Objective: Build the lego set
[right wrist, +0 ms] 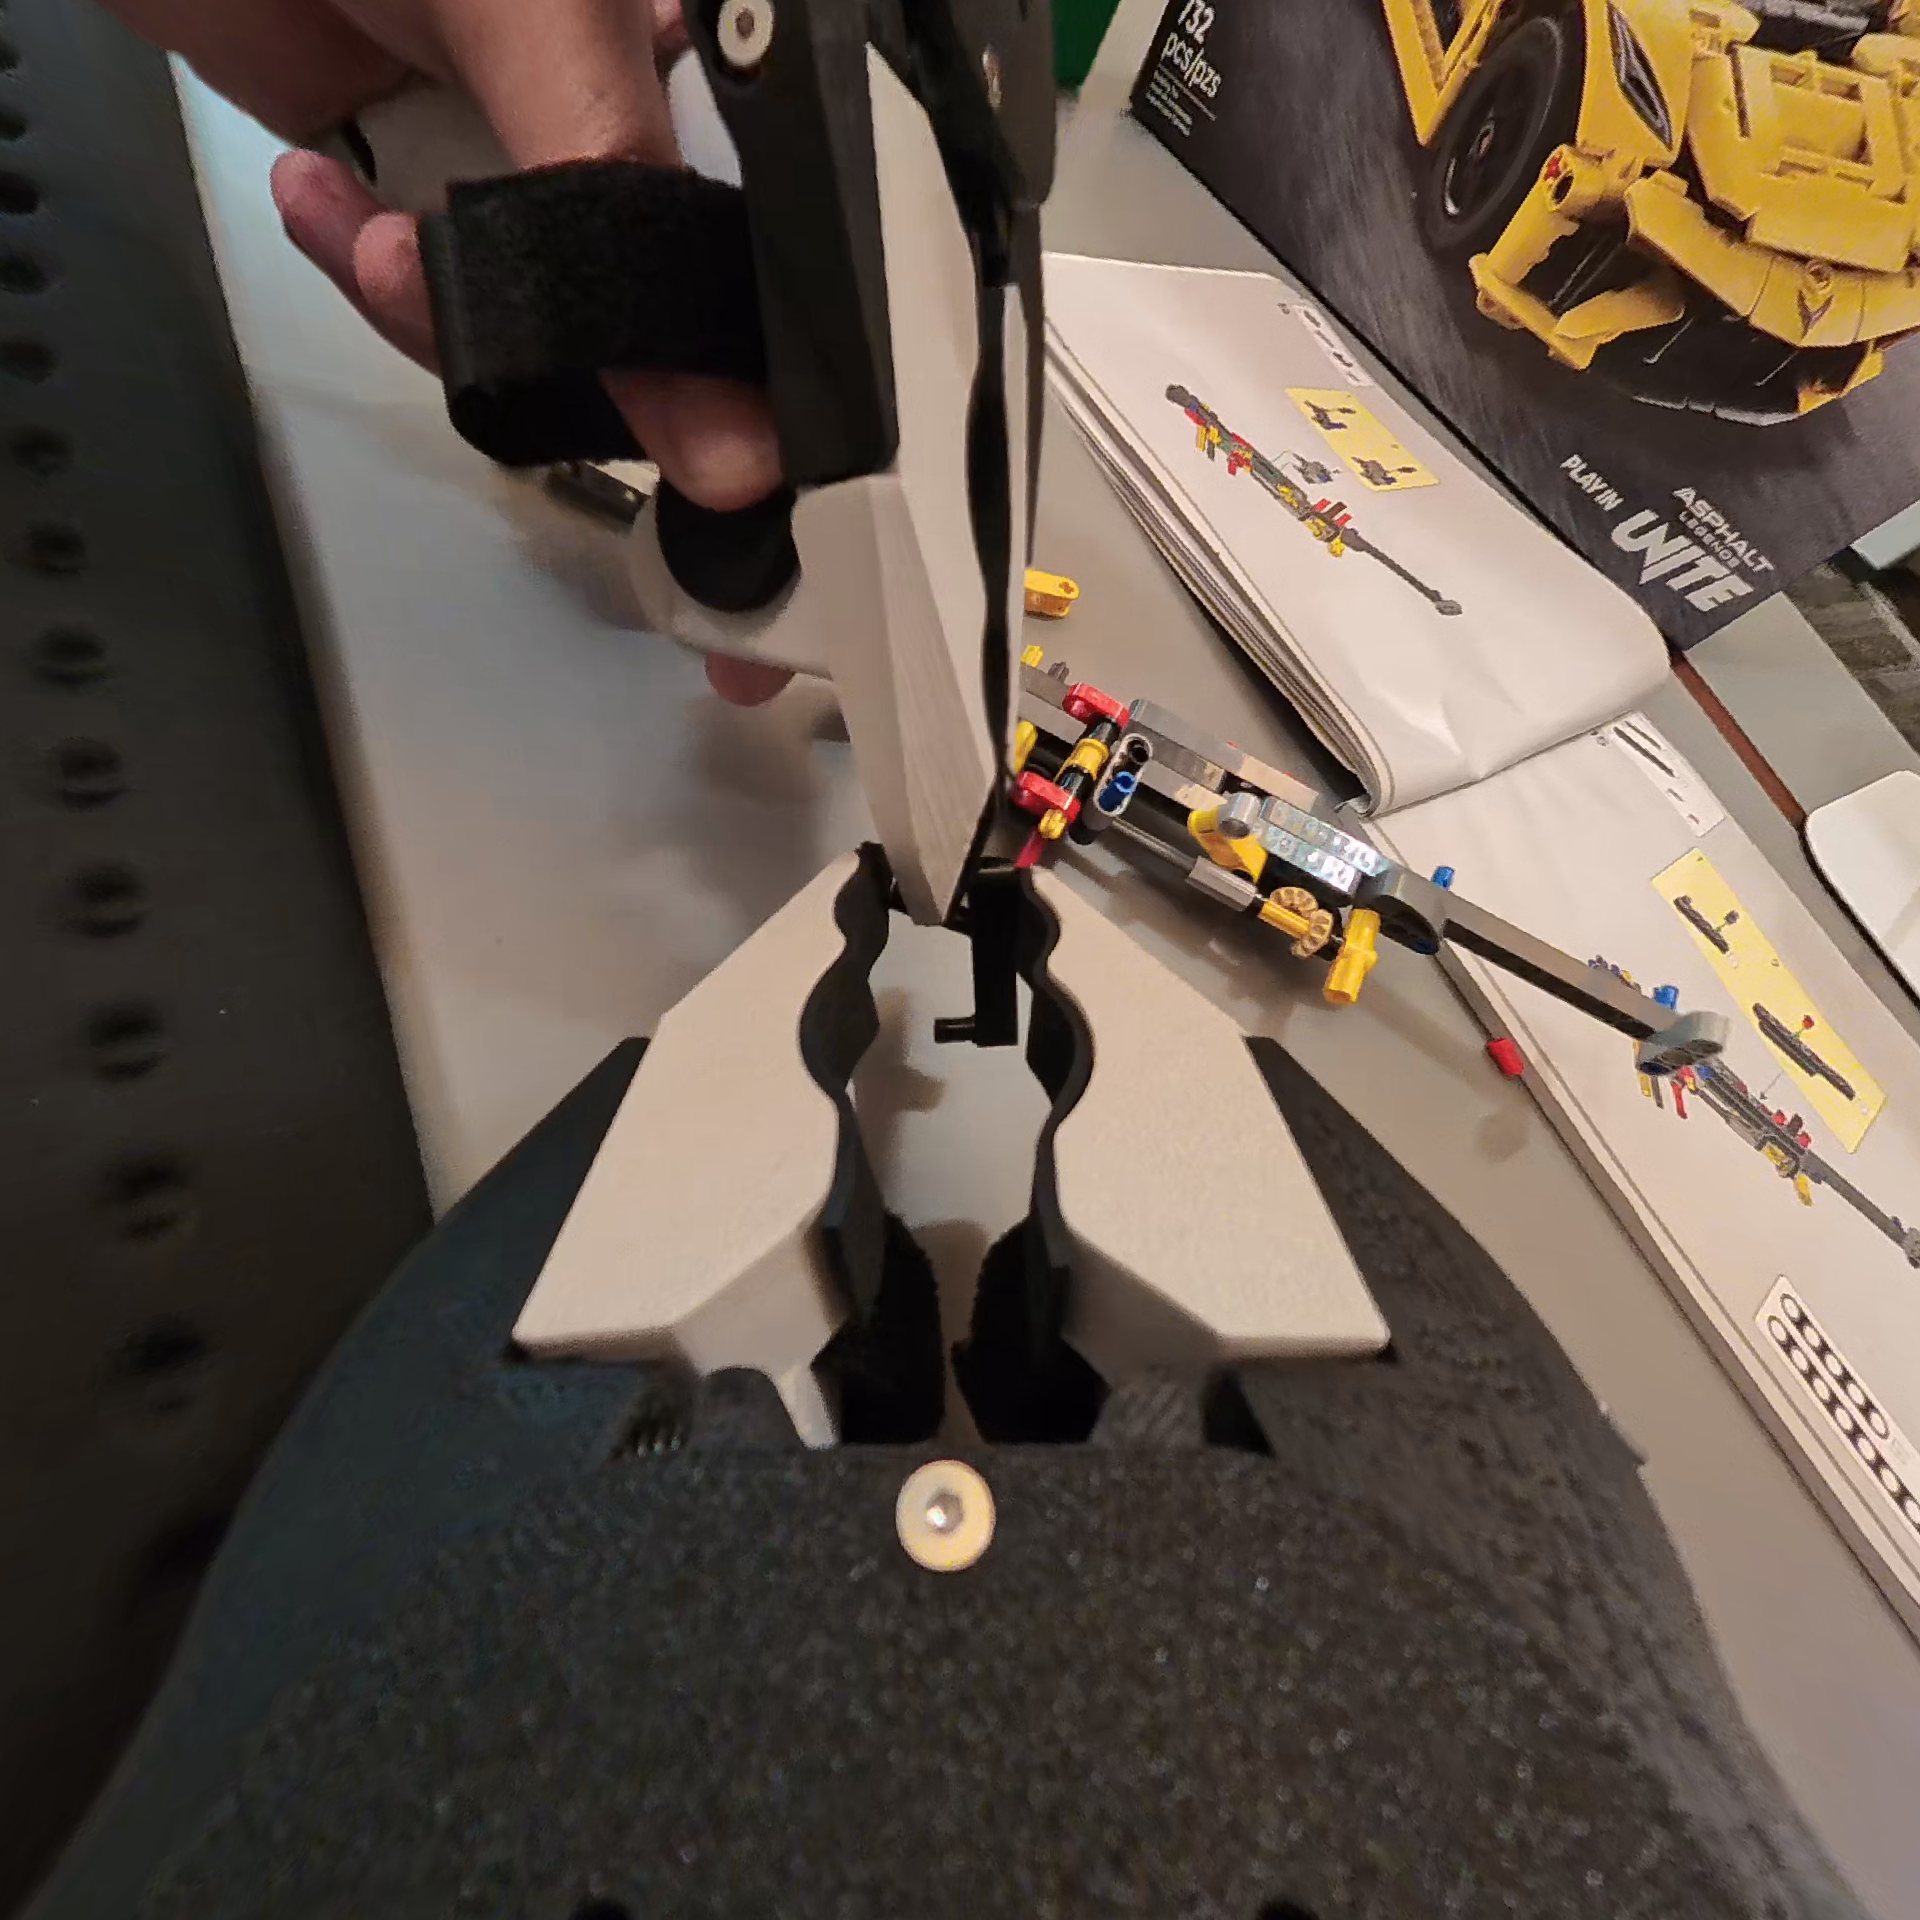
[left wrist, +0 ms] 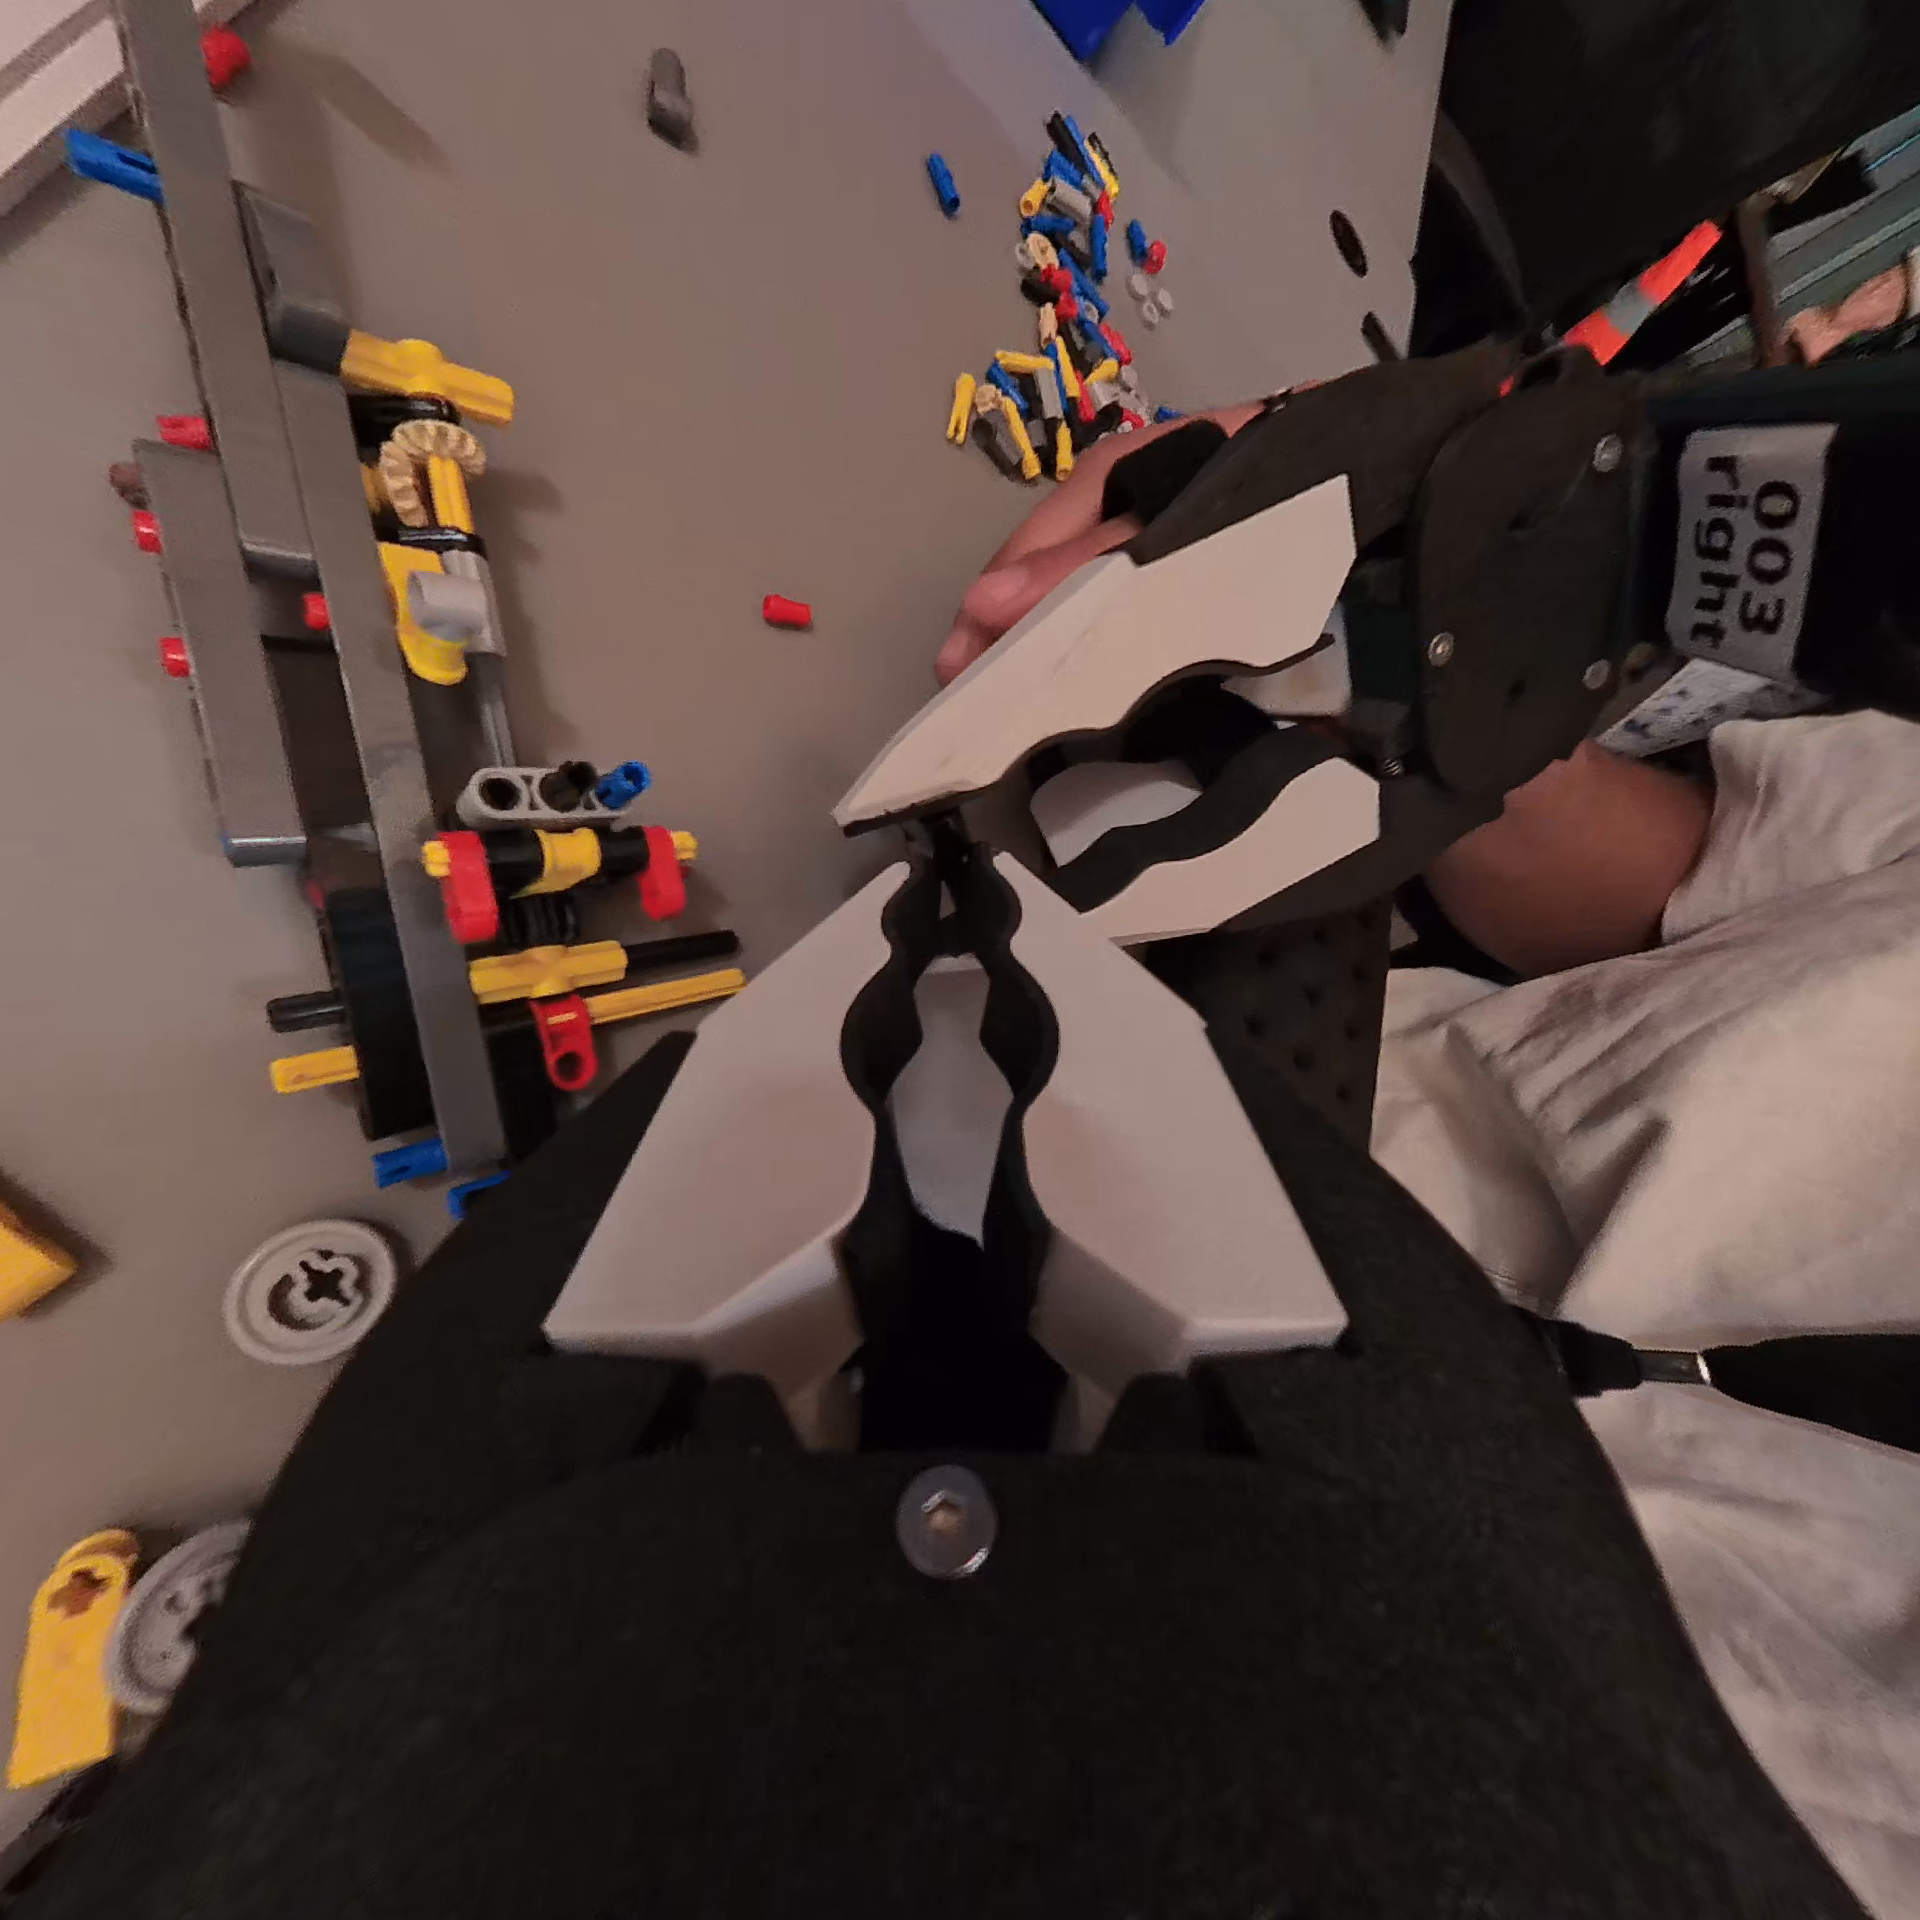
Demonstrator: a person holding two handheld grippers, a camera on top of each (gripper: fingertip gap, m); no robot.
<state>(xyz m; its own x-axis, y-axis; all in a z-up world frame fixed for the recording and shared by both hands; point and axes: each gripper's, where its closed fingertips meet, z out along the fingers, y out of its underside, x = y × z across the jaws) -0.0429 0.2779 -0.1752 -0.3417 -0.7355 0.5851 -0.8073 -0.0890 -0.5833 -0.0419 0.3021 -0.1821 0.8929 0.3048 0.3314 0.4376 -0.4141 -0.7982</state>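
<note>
Grey table (left wrist: 727, 312); above it, small black lego piece (right wrist: 992, 966) pinched at the meeting tips of both grippers; left gripper (left wrist: 940, 868) jaws nearly together, clamped on the piece; right gripper (right wrist: 951, 883) jaws close-set, gripping the same piece, other end; part-built grey chassis (left wrist: 343, 727) with yellow, red and blue fittings flat on table, beside and apart; pile of loose pins (left wrist: 1070, 301) farther off; open instruction booklet (right wrist: 1403, 582) and set box (right wrist: 1558, 208) beyond chassis.

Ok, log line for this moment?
left hand-held gripper: shut on black piece | right hand-held gripper: shut on it too | half-built model: on table
</note>
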